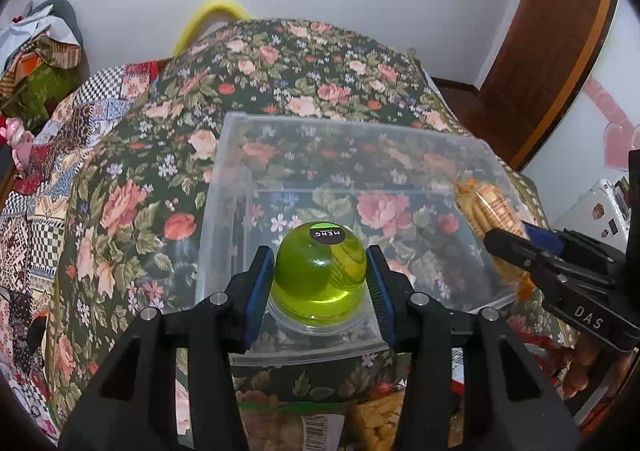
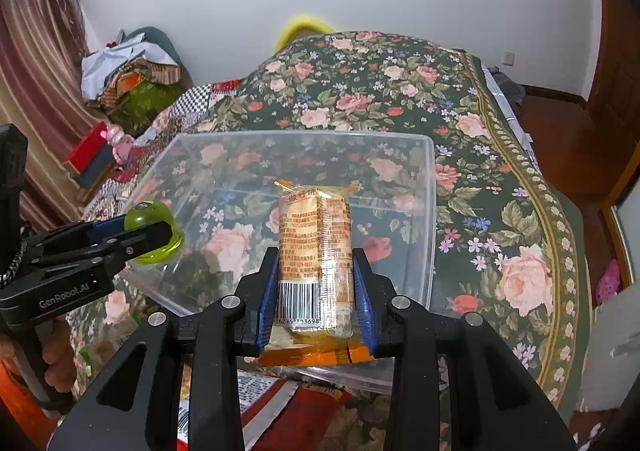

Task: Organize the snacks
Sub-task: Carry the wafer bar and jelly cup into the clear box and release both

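A clear plastic bin (image 1: 228, 187) (image 2: 430, 211) stands on a floral bedspread. My left gripper (image 1: 320, 283) is shut on a green jelly cup (image 1: 320, 271) with a black round label, held over the bin's near left edge; the cup shows in the right wrist view (image 2: 150, 217) too. My right gripper (image 2: 316, 291) is shut on an orange pack of crackers (image 2: 314, 247) with a barcode, held over the bin's near right side. The right gripper (image 1: 516, 243) and the pack (image 1: 486, 207) also show in the left wrist view.
Several snack packets lie on the bed in front of the bin (image 1: 296, 423) (image 2: 256, 399). The floral bedspread (image 2: 360, 91) stretches behind. A pile of clothes (image 2: 132, 79) sits at the far left. A wooden door (image 1: 560, 51) is on the right.
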Demonstrator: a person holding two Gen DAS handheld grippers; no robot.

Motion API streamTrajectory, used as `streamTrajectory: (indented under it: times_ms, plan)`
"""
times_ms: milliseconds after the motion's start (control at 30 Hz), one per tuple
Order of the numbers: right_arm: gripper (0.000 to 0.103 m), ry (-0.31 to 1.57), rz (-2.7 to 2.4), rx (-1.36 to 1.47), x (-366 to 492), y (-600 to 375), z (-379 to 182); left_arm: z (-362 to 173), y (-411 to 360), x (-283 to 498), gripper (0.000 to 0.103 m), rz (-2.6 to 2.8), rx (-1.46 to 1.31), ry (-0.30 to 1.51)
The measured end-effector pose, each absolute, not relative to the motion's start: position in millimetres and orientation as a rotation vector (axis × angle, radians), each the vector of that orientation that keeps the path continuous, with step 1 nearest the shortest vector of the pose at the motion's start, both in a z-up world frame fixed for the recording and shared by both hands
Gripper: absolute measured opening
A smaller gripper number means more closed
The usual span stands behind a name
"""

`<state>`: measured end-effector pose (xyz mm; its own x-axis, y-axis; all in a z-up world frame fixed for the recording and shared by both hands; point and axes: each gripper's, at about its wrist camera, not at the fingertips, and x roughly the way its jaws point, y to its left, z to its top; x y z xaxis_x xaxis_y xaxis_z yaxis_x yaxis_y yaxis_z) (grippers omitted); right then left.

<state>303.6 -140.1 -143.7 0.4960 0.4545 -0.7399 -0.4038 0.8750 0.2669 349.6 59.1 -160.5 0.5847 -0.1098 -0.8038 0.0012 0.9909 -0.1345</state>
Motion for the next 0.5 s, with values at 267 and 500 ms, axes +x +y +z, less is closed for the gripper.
streamTrajectory:
  times_ms: [267, 500]
  plan:
    - [0.048, 0.921, 0.522, 0.038, 293.6, -140.5, -136.7, -151.7, 64.1, 335.4, 0.047, -0.067, -0.165, 0.936]
    - [0.051, 0.818, 0.521, 0.008, 263.0, -149.0, -108.0, -118.1, 64.2, 294.2, 0.058, -0.064, -0.097, 0.854]
